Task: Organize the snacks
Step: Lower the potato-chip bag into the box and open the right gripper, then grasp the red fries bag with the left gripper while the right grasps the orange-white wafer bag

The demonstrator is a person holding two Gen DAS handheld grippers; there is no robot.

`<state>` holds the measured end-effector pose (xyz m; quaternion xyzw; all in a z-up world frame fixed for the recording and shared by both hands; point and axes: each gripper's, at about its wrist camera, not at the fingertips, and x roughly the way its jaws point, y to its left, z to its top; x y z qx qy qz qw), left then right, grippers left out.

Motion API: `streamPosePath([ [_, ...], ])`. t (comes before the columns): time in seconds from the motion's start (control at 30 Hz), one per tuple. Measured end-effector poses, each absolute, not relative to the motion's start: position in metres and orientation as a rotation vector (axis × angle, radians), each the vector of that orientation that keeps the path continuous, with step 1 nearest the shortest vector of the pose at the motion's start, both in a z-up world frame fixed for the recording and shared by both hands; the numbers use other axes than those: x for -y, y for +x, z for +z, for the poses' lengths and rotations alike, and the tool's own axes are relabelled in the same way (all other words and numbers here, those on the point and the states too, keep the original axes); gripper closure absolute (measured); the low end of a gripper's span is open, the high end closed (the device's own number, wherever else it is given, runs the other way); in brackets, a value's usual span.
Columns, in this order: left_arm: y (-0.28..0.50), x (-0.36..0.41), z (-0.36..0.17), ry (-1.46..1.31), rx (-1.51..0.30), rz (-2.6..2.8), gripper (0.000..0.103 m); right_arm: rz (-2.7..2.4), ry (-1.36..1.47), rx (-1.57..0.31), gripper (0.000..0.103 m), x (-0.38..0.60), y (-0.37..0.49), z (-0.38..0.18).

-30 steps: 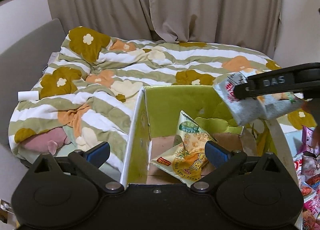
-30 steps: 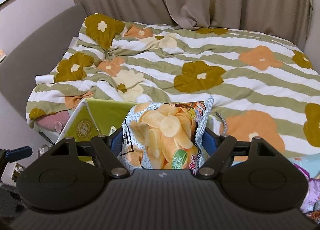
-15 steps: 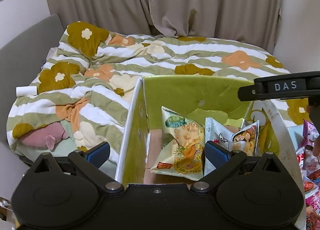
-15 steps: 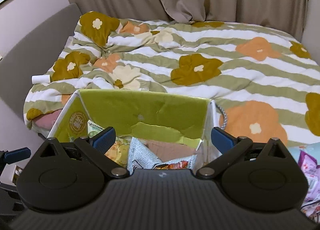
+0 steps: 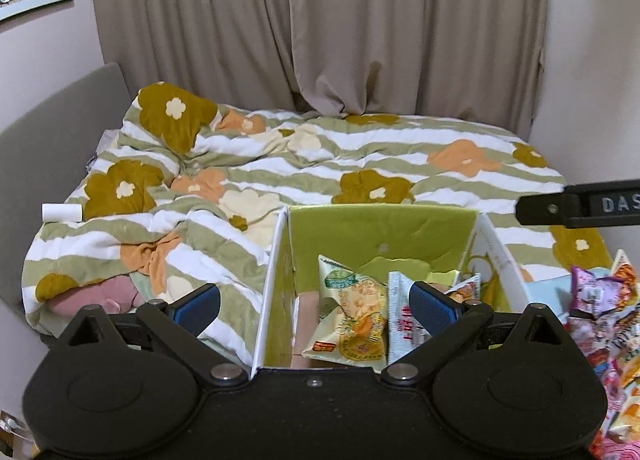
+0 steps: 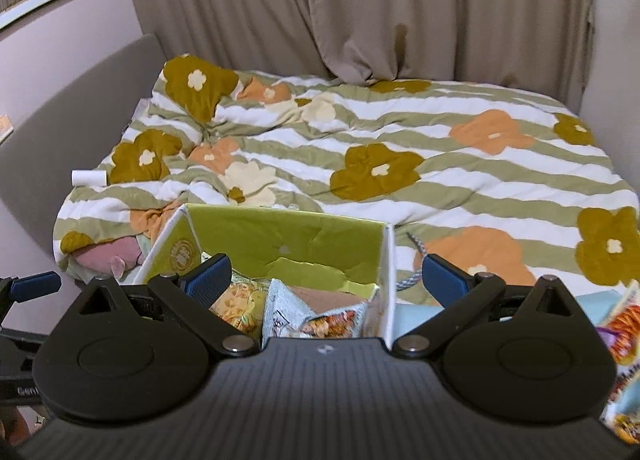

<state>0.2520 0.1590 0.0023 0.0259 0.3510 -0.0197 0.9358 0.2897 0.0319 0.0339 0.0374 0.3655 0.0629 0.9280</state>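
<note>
1. The right gripper (image 6: 326,278) has its jaws spread as wide as they go, having just been opening; nothing is between its blue pads (image 6: 208,274).
2. The left gripper (image 5: 314,302) also stands wide apart and empty, its pads touching nothing.
3. Both grippers tilt downward over the green box (image 5: 380,230), which stands at the edge of the bed with the flowered duvet (image 5: 320,163).
4. Two snack bags lie in the box: a yellow-green bag (image 5: 352,320) and, just beside it, a silver chip bag (image 5: 400,320).
5. A pile of loose snack packets (image 5: 604,320) lies right of the box; its count cannot be told.
</note>
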Motion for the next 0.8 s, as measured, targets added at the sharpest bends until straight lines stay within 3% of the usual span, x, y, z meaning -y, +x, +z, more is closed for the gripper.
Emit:
streamPosePath([
  [0.4,0.199,-0.114,0.022,0.054,-0.675,-0.158,0.001,-0.01,0.122,-0.716,0.0,0.043,0.203,0.063],
  [0.8,0.129,-0.013,-0.007,0.035,-0.759,-0.19,0.001,-0.028,0.135,-0.779,0.0,0.15,0.124,0.036],
])
